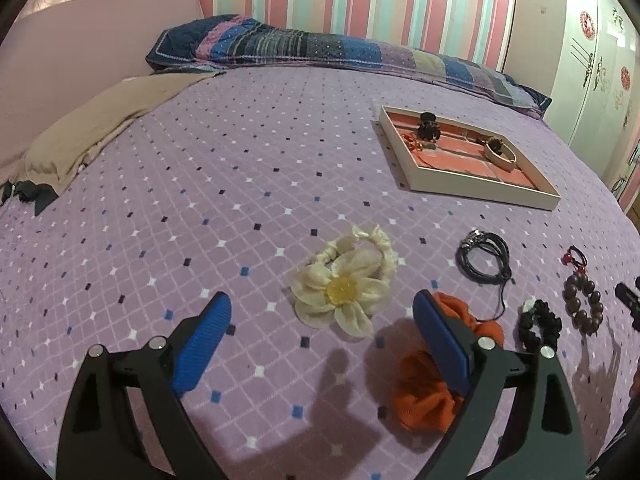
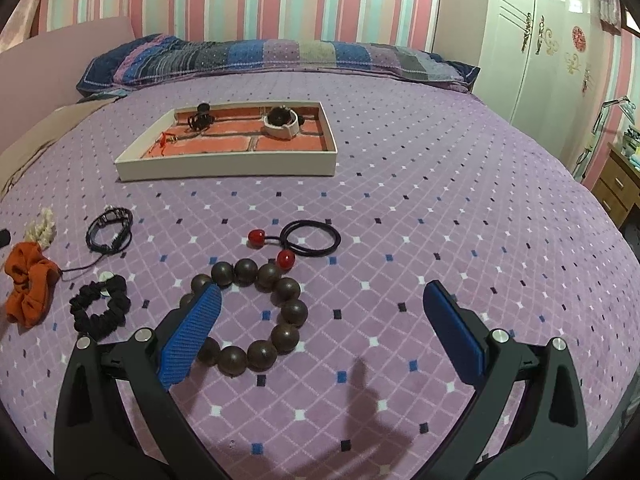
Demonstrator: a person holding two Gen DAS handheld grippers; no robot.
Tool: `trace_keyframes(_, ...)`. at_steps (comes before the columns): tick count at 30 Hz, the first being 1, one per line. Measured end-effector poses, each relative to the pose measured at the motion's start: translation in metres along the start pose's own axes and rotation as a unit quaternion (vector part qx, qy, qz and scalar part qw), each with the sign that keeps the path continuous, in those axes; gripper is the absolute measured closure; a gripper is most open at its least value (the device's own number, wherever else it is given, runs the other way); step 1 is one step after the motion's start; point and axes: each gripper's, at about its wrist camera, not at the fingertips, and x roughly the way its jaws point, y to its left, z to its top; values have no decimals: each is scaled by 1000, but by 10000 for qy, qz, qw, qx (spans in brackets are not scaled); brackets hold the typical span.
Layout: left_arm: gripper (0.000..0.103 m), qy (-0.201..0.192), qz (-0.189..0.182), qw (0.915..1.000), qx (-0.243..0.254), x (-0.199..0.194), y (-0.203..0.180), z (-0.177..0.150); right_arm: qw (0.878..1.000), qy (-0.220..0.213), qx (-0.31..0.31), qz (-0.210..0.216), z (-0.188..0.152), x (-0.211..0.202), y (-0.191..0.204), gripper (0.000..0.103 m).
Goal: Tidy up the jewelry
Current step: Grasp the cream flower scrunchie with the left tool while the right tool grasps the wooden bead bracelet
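My left gripper (image 1: 322,310) is open and empty, its jaws either side of a cream flower scrunchie (image 1: 344,280); an orange scrunchie (image 1: 436,376) lies under its right finger. My right gripper (image 2: 322,300) is open and empty over a brown wooden bead bracelet (image 2: 260,312), which its left finger partly hides. A black hair tie with red beads (image 2: 308,238), a black scrunchie (image 2: 100,306), and a black cord bracelet (image 2: 110,230) lie nearby. The white jewelry tray (image 2: 224,166) with orange compartments holds a dark clip, a red string piece and a white bangle.
Everything lies on a purple checked bedspread (image 2: 440,200). A patchwork pillow (image 2: 260,56) lies at the head of the bed, a tan cloth (image 1: 100,124) at the left. A white wardrobe (image 2: 532,60) and a wooden drawer unit (image 2: 618,188) stand at the right.
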Motion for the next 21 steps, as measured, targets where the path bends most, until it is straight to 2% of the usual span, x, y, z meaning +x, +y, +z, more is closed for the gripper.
trace_keyframes(6,13,162,9,9998,-70,27,11,10,9997,223,-84,39,-3,17,4,23)
trace_keyframes(14,14,498,-164,9986,-50,68,14,24,9988,483,-91,28,-7,42,5,33)
trace_keyframes(17,24,643,-184,9978,40,82,10,23,9984,565,-55,42,-7,50,5,38)
trace_keyframes(19,24,612,-102,9980,147,85,7,23,9980,626,-48,58,-8,56,5,43)
trace_keyframes(21,30,601,-57,9979,241,88,4,24,9977,671,-28,90,-8,60,5,48)
